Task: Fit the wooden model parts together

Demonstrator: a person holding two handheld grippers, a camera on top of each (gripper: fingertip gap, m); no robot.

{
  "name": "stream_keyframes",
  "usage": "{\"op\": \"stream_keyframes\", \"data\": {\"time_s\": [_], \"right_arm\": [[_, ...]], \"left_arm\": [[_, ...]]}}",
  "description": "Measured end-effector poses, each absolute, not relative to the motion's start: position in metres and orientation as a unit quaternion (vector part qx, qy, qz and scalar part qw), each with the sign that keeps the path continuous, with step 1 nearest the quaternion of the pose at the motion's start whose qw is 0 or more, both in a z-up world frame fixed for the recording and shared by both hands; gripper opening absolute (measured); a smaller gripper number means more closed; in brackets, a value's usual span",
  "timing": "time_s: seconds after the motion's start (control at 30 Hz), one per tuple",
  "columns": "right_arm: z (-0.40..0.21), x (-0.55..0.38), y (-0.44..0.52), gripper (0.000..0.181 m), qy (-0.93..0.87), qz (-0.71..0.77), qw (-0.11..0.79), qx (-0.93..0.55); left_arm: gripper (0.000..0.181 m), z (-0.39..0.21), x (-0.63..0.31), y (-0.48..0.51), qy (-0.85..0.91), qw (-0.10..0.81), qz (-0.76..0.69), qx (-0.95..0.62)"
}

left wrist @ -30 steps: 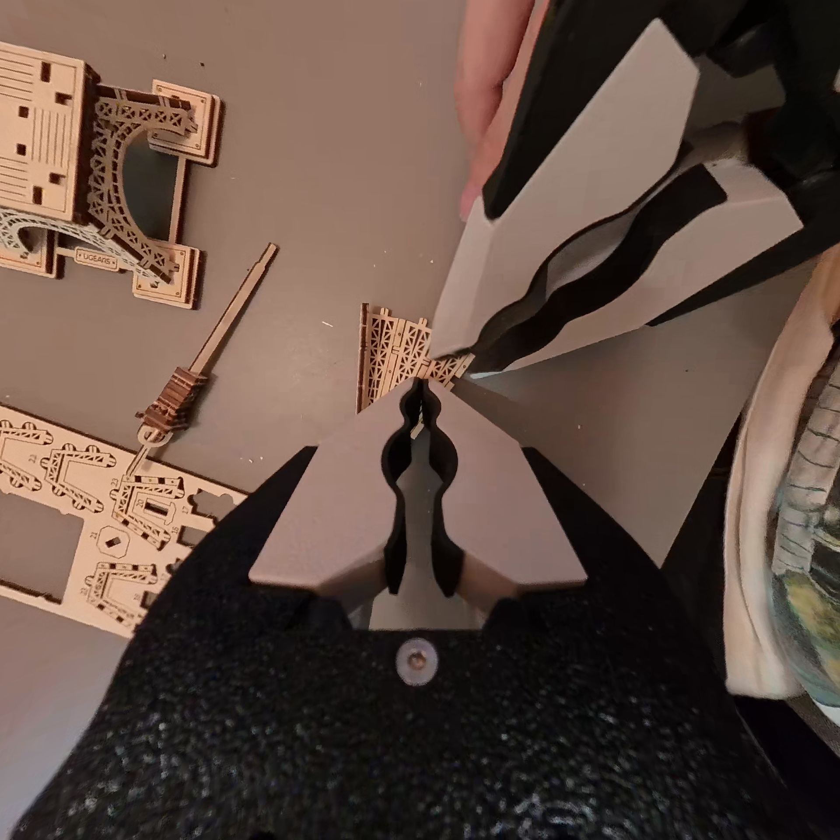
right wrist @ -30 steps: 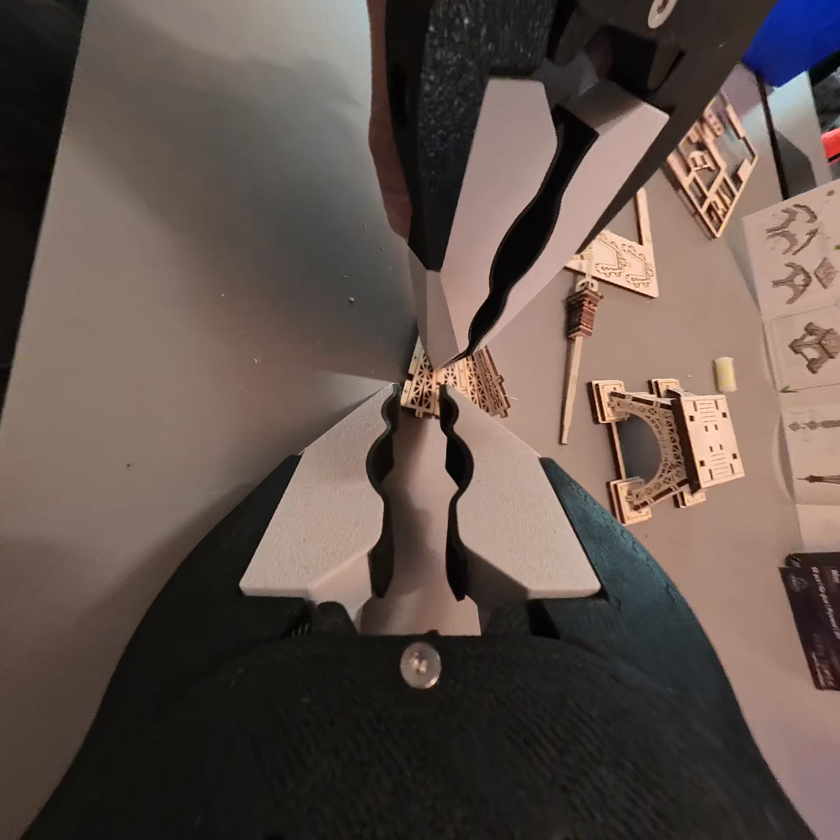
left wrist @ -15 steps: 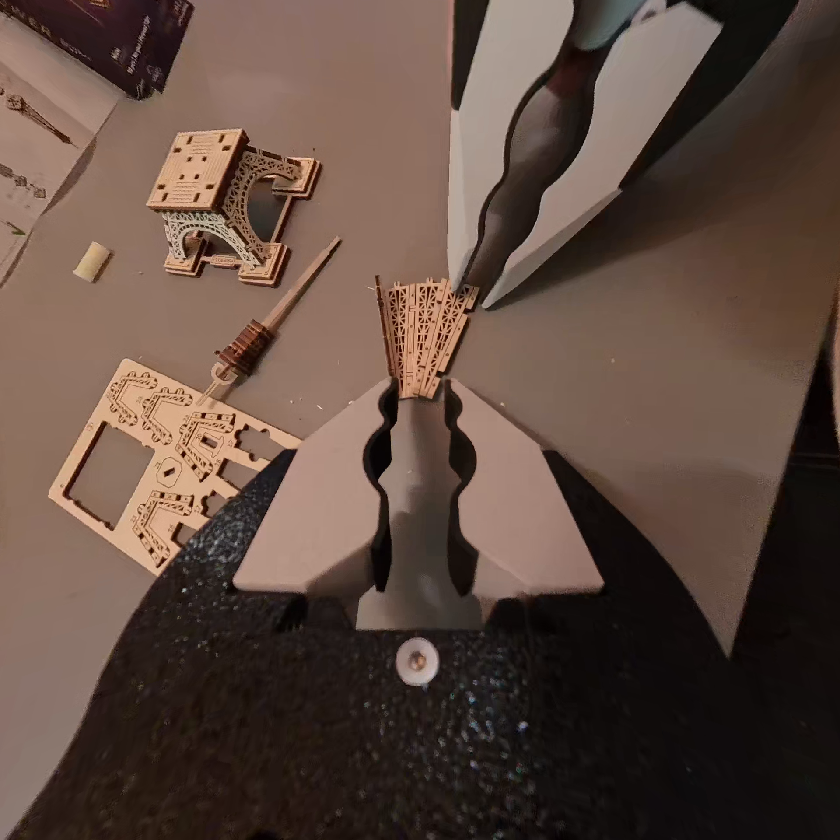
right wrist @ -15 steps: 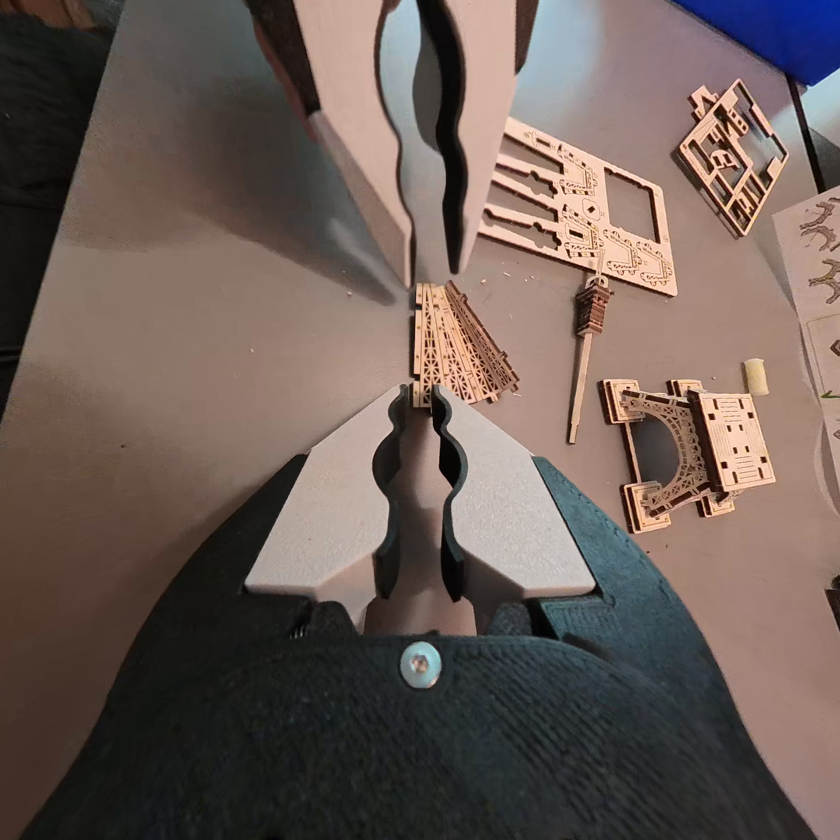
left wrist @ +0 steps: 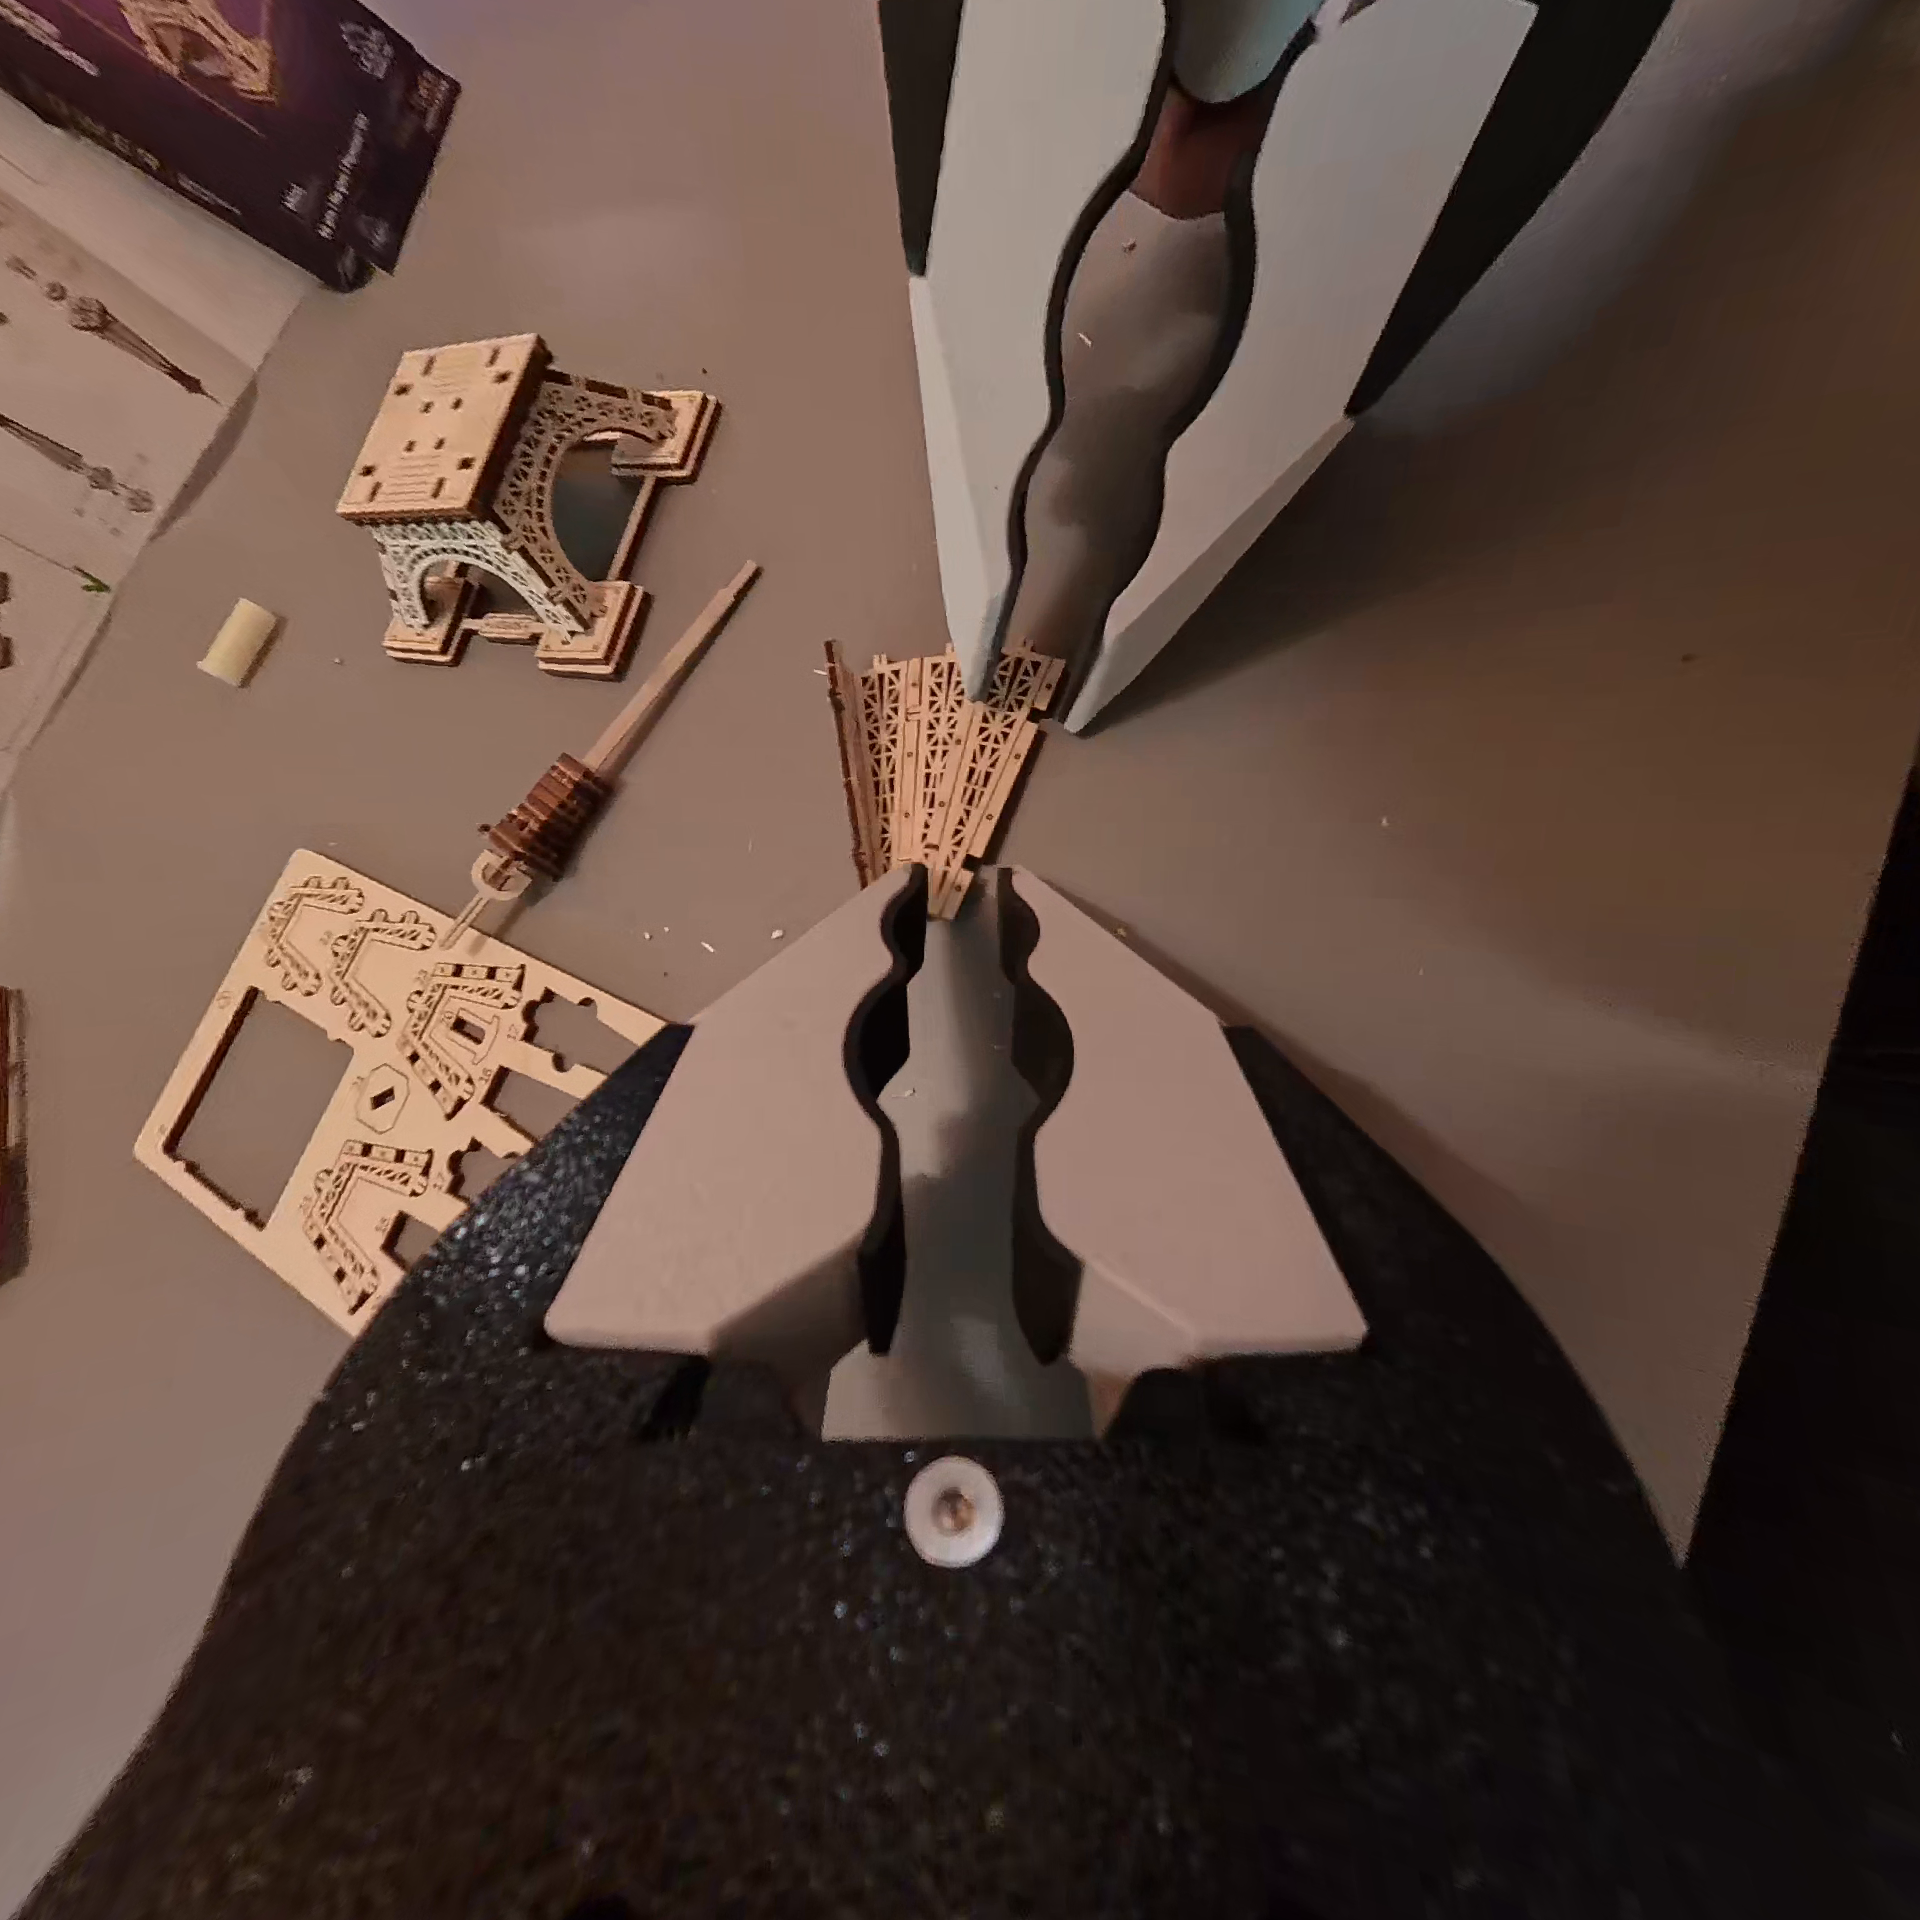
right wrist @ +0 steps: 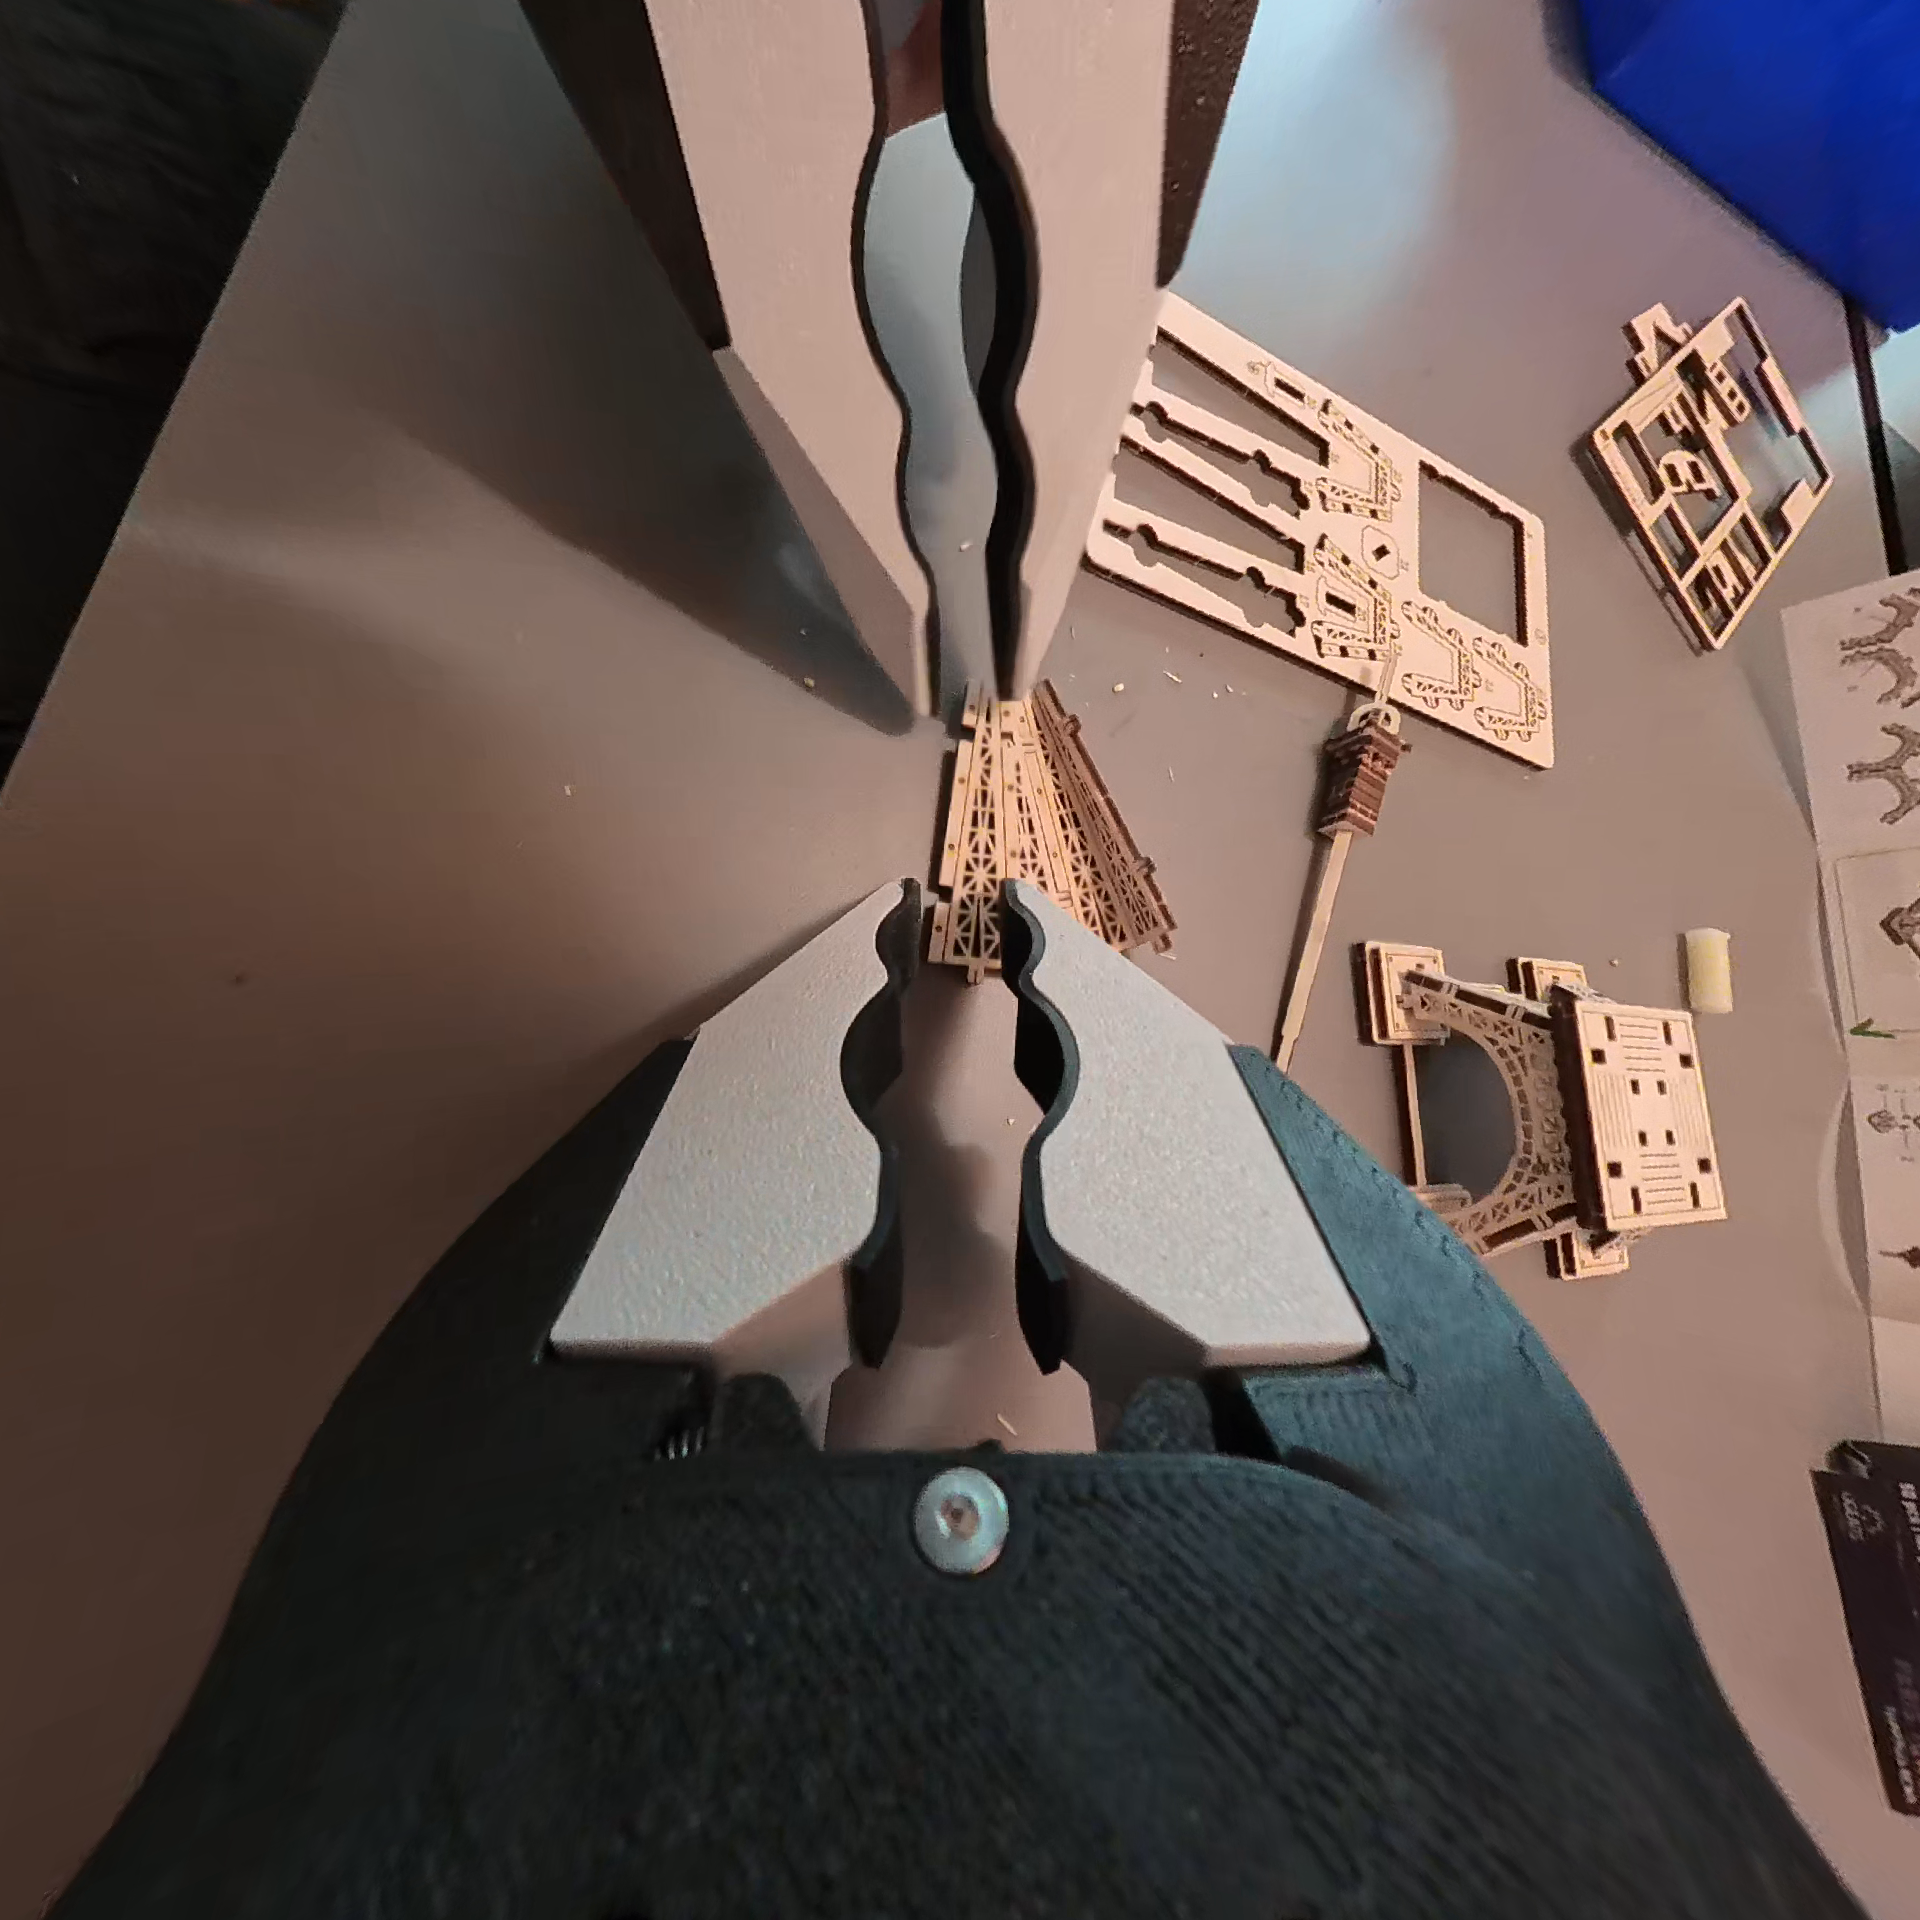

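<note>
Left wrist view: left gripper [left wrist: 961, 894], jaws parted around the narrow end of the lattice panel stack [left wrist: 940, 769], laser-cut plywood lying on the grey table [left wrist: 1403, 831], apparently steadied for fitting

Right wrist view: right gripper [right wrist: 964, 940], likewise spread at the wide end; arched tower base [right wrist: 1538, 1122] well apart

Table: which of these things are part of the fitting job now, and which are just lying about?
In the job:
lattice panels, both ends between gripper tips
left gripper
right gripper
tower base, assembled
spire
part sheet, still holding pieces

Lying about:
box
instruction sheets
pale cylinder
emptied frame
</note>
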State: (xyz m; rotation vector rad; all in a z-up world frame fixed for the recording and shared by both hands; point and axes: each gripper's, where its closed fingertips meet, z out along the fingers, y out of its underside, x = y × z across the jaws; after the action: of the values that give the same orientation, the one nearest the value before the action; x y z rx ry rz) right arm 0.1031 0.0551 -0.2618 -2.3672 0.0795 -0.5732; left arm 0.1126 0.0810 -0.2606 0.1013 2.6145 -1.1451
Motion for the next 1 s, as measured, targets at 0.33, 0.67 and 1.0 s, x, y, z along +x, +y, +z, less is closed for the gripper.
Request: {"op": "stream_keyframes", "data": {"time_s": [0.33,0.67,1.0], "right_arm": [[-0.260,0.107,0.065,0.021,0.019,-0.227,0.342,-0.912],[-0.263,0.109,0.068,0.013,0.033,-0.197,0.354,-0.914],[-0.263,0.106,0.068,0.012,-0.013,-0.177,0.359,-0.916]], "left_arm": [[0.010,-0.266,0.118,0.083,0.908,0.141,-0.394,0.019],[0.009,-0.266,0.114,0.082,0.908,0.134,-0.396,0.032],[0.011,-0.265,0.112,0.082,0.906,0.136,-0.399,0.046]]}}
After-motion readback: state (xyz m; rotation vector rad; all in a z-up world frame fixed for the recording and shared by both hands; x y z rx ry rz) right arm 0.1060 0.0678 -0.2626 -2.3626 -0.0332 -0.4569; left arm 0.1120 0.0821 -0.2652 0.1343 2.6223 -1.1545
